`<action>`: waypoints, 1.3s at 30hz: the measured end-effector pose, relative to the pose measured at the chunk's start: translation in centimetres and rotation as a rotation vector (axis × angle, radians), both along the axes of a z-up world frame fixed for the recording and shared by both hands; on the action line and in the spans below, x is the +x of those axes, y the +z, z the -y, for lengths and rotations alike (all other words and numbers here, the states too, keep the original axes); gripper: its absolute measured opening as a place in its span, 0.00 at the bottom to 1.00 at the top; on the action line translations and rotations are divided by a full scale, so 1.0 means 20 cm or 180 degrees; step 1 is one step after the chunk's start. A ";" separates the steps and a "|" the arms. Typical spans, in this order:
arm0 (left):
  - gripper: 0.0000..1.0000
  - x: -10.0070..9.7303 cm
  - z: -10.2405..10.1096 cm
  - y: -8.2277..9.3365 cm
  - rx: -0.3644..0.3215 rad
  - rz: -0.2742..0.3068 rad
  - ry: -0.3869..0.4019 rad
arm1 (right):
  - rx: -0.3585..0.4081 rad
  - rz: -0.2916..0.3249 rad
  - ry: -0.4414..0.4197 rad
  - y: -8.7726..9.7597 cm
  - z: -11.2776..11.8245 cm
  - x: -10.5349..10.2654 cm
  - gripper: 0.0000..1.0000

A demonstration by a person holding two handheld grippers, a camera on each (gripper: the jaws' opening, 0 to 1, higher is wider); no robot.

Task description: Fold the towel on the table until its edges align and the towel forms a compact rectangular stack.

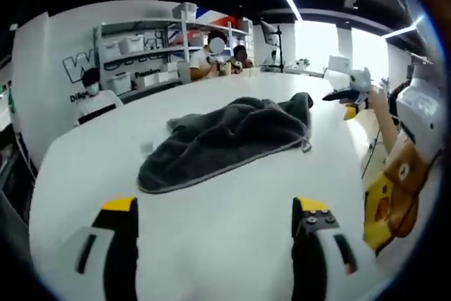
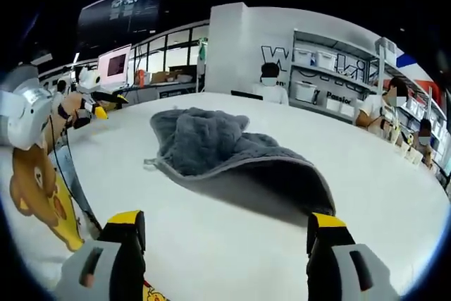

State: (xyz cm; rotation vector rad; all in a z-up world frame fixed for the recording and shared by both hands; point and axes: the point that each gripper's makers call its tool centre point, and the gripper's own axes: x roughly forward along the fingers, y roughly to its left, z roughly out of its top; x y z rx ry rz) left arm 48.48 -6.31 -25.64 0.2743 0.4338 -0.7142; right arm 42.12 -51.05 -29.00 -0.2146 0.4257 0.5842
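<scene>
- The towel (image 1: 229, 142) is dark grey and lies crumpled in a loose heap near the middle of the white table (image 1: 211, 244); it is not folded yet.
- In the left gripper view, the left tool (image 1: 215, 216) hangs over the bare table, on the near side of the towel and apart from it. Its two jaws with yellow tips stand wide from each other and nothing is between them.
- In the right gripper view, the right tool (image 2: 225, 227) is also released, with the jaws spread and nothing gripped. The towel (image 2: 225, 153) lies ahead of it; its near edge comes close to the right jaw tip, but it seems not to touch, though the angle makes this hard to judge.
- One long edge of the towel shows a lighter hem, and the fabric is bunched higher at the far end.
- At the far side of the table some people (image 1: 211, 58) sit, and behind them stand shelves (image 1: 134, 54) with white boxes.
- A person in a cloth with a bear print (image 2: 32, 185) stands at the table edge.
</scene>
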 end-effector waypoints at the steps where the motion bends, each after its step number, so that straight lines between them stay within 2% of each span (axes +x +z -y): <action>1: 0.93 0.02 0.01 0.02 0.0009 -0.0026 -0.0057 | -0.0002 0.0004 -0.0007 0.00 0.00 0.00 1.00; 5: 0.87 0.11 0.03 0.07 0.0013 -0.0072 -0.0240 | 0.0006 0.0020 -0.0035 0.00 0.02 0.00 1.00; 9: 0.88 0.26 0.07 0.15 -0.0037 -0.0093 -0.0386 | 0.0005 0.0033 -0.0062 -0.01 0.04 0.00 1.00; 11: 0.88 0.31 0.09 0.15 0.0005 -0.0150 -0.0444 | 0.0004 0.0029 -0.0069 -0.01 0.05 0.00 1.00; 15: 0.86 0.46 0.18 0.19 0.0194 0.0103 -0.0811 | -0.0014 0.0020 -0.0075 -0.02 0.06 0.00 1.00; 17: 0.86 0.56 0.20 0.22 0.0273 0.0346 -0.0905 | -0.0024 0.0014 -0.0074 -0.02 0.06 -0.01 1.00; 18: 0.85 0.60 0.20 0.23 0.0270 0.0389 -0.0950 | -0.0014 0.0010 -0.0073 -0.02 0.06 -0.01 1.00; 21: 0.83 0.72 0.21 0.22 0.0176 0.0254 -0.0850 | -0.0010 -0.0004 -0.0059 -0.03 0.06 -0.02 1.00; 25: 0.81 0.87 0.26 0.20 0.0315 0.0246 -0.1042 | -0.0022 -0.0004 -0.0050 -0.03 0.06 -0.03 1.00; 28: 0.78 0.94 0.31 0.18 0.0360 0.0185 -0.1146 | -0.0024 0.0002 -0.0054 -0.03 0.05 -0.03 1.00; 30: 0.78 0.97 0.35 0.16 0.0374 0.0068 -0.1240 | -0.0034 0.0002 -0.0053 -0.03 0.05 -0.03 1.00; 34: 0.77 1.07 0.43 0.12 0.0450 0.0041 -0.1342 | -0.0040 0.0017 -0.0049 -0.03 0.04 -0.02 1.00; 39: 0.70 1.17 0.48 0.10 0.0451 0.0082 -0.1481 | -0.0040 0.0047 -0.0052 -0.01 0.04 -0.03 1.00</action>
